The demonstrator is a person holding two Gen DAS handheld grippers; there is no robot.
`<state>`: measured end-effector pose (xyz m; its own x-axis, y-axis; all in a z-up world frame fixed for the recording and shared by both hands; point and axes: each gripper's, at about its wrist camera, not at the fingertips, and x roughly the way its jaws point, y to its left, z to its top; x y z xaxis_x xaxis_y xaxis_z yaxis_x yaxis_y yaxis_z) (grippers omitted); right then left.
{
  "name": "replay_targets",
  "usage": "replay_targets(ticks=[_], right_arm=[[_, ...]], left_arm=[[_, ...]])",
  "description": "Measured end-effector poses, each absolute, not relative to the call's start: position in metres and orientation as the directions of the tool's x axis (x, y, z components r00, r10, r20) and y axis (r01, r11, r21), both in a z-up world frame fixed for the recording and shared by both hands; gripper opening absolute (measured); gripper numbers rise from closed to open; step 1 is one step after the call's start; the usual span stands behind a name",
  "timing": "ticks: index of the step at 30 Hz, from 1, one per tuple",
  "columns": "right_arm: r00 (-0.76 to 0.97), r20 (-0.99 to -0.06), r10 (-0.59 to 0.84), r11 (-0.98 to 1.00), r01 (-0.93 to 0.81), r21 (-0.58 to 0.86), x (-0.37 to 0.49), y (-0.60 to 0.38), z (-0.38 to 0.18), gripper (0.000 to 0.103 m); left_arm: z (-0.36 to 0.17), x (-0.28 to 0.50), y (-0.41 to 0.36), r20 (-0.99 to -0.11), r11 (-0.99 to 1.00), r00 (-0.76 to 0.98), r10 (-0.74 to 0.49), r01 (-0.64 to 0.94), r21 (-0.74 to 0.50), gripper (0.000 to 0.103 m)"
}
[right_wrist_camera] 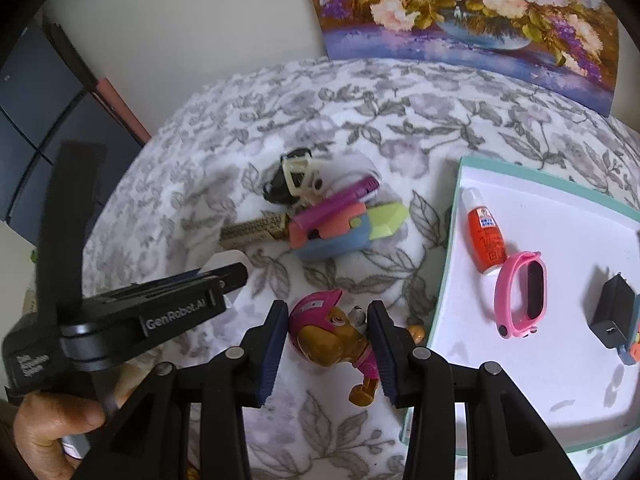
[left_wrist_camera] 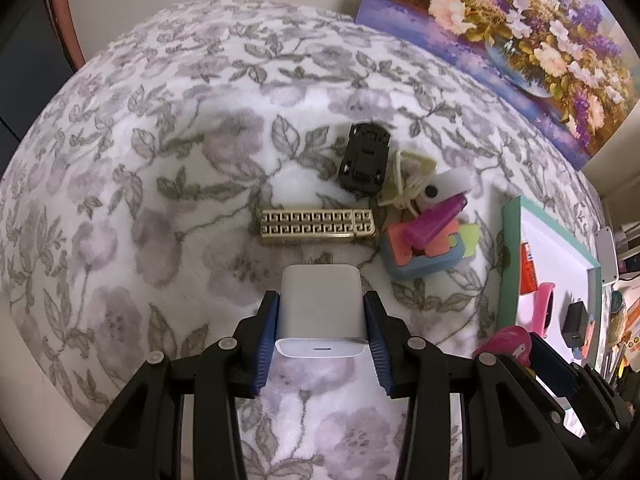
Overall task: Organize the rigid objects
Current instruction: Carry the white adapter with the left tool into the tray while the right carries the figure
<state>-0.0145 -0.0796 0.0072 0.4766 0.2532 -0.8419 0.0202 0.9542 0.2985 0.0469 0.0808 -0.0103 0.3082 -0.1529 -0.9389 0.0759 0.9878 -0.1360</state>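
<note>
left gripper [left_wrist_camera: 322,320] clamps white charger [left_wrist_camera: 322,304] | right gripper [right_wrist_camera: 329,344] clamps toy pup [right_wrist_camera: 332,332] | risk: rounded pup twists loose short of the tray [right_wrist_camera: 448,240]

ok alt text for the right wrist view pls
The right gripper is shut on a toy pup figure over a floral blanket. To its right, a white tray holds a glue bottle, pink watch and black charger.

Cloth [left_wrist_camera: 160,128]: white w/ grey-purple floral print. Charger [left_wrist_camera: 322,304] white, car [left_wrist_camera: 364,158] black, tray [right_wrist_camera: 450,240] teal-rimmed, pup [right_wrist_camera: 332,332] pink/brown, watch [right_wrist_camera: 520,296] pink.
</note>
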Motion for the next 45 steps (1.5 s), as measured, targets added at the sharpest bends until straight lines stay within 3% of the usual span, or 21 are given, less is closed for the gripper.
replay_targets(ticks=[11, 20, 31, 45], right_arm=[[0.583, -0.793, 0.174, 0.956, 0.094, 0.278, -0.022, -0.107, 0.045, 0.044], [0.597, -0.803, -0.005, 0.913, 0.331, 0.24, -0.019, -0.19, 0.059, 0.044], [0.575, -0.808, -0.13, 0.83, 0.509, 0.229, -0.021, -0.277, 0.045, 0.044], [0.483, -0.834, -0.267, 0.752, 0.645, 0.133, -0.049, -0.33, 0.02, 0.044]], left_arm=[[0.036, 0.05, 0.033, -0.914, 0.979, 0.365, -0.176, 0.162, -0.124, 0.044], [0.063, 0.06, -0.043, -0.895, 0.959, 0.391, -0.216, 0.255, -0.12, 0.044], [0.039, 0.068, -0.129, -0.911, 0.93, 0.361, -0.197, 0.362, -0.057, 0.044], [0.011, 0.051, -0.175, -0.92, 0.874, 0.314, -0.236, 0.483, -0.059, 0.044]])
